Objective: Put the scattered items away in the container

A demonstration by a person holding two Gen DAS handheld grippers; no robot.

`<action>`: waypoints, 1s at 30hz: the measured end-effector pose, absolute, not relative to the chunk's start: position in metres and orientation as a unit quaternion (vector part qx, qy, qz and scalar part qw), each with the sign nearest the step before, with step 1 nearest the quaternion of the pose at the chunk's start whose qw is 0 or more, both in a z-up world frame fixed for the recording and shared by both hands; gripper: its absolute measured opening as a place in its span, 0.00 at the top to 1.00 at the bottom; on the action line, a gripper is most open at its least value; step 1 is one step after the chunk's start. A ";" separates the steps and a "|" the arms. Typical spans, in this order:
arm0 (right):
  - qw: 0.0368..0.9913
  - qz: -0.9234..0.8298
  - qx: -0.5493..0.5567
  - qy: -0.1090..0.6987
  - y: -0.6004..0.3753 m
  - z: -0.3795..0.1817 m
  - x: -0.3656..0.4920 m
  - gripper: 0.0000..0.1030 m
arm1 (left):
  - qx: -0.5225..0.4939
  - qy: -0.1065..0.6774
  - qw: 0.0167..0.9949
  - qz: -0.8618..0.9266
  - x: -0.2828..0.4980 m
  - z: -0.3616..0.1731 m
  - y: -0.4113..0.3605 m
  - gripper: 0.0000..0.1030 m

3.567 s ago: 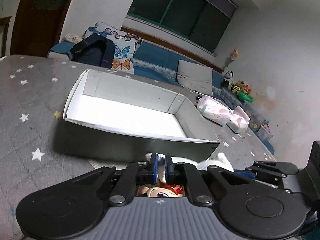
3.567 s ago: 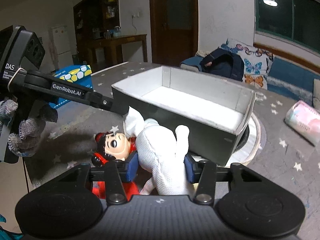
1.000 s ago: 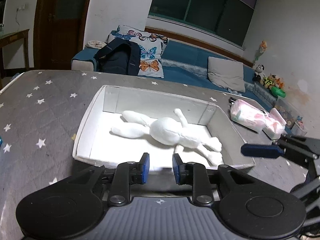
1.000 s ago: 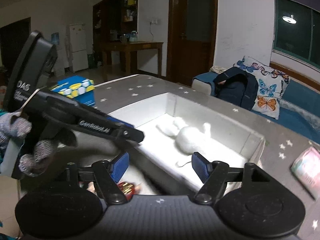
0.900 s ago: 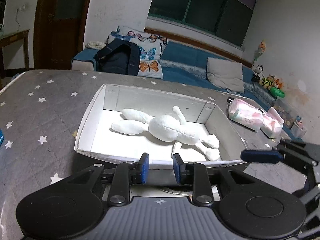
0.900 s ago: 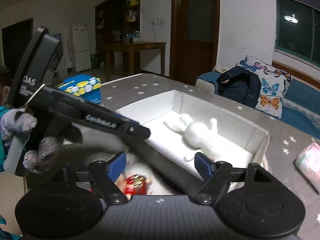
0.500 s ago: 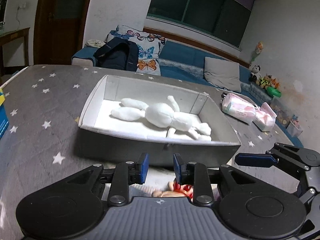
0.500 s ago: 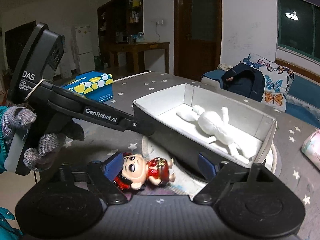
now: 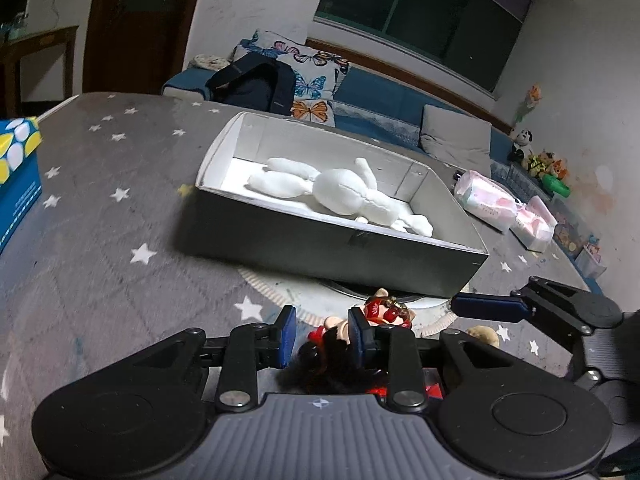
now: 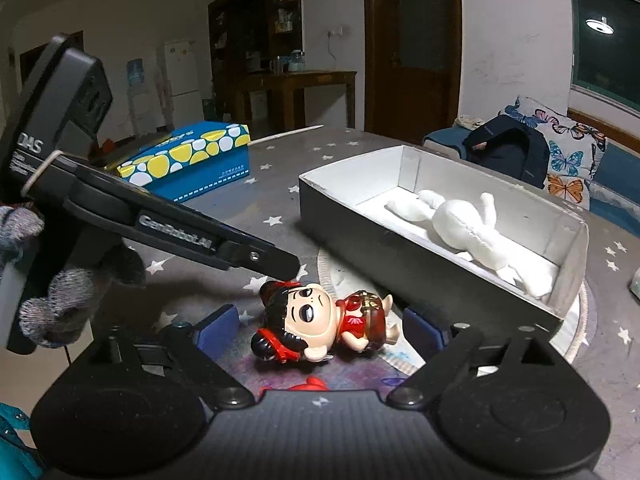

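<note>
A grey box with a white inside holds a white plush rabbit; both also show in the right wrist view, the box and the rabbit. A doll in red with black hair lies on the table in front of the box. My left gripper is open with its pads either side of the doll's head. My right gripper is open wide, its pads on either side of the doll, not touching it.
A blue and yellow tissue box stands at the left on the grey star-patterned tablecloth. Pink packets lie right of the box. A round white mat lies under the box. A sofa with cushions is behind.
The white rabbit went from my right gripper into the box. Both grippers then dropped from above the box down to the doll in front of it.
</note>
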State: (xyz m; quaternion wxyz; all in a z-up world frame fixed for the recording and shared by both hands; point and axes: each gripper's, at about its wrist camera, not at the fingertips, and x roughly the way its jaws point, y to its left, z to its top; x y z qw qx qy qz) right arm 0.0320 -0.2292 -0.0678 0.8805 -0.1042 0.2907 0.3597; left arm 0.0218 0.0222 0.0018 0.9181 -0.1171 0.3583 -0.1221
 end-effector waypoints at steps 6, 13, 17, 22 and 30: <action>0.878 0.359 -0.112 0.295 -0.220 -0.072 0.038 0.07 | -0.149 0.366 0.911 -0.119 0.013 -0.002 0.036 0.70; 0.874 0.355 -0.123 0.309 -0.208 -0.081 0.047 0.07 | -0.202 0.379 0.894 -0.127 0.009 -0.012 0.047 0.70; 0.872 0.351 -0.131 0.315 -0.202 -0.084 0.050 0.07 | -0.227 0.381 0.886 -0.139 0.008 -0.017 0.048 0.70; 0.871 0.345 -0.136 0.322 -0.199 -0.085 0.053 0.08 | -0.253 0.387 0.874 -0.147 0.011 -0.023 0.048 0.69; 0.870 0.337 -0.137 0.332 -0.196 -0.087 0.058 0.12 | -0.312 0.387 0.853 -0.159 0.014 -0.033 0.059 0.67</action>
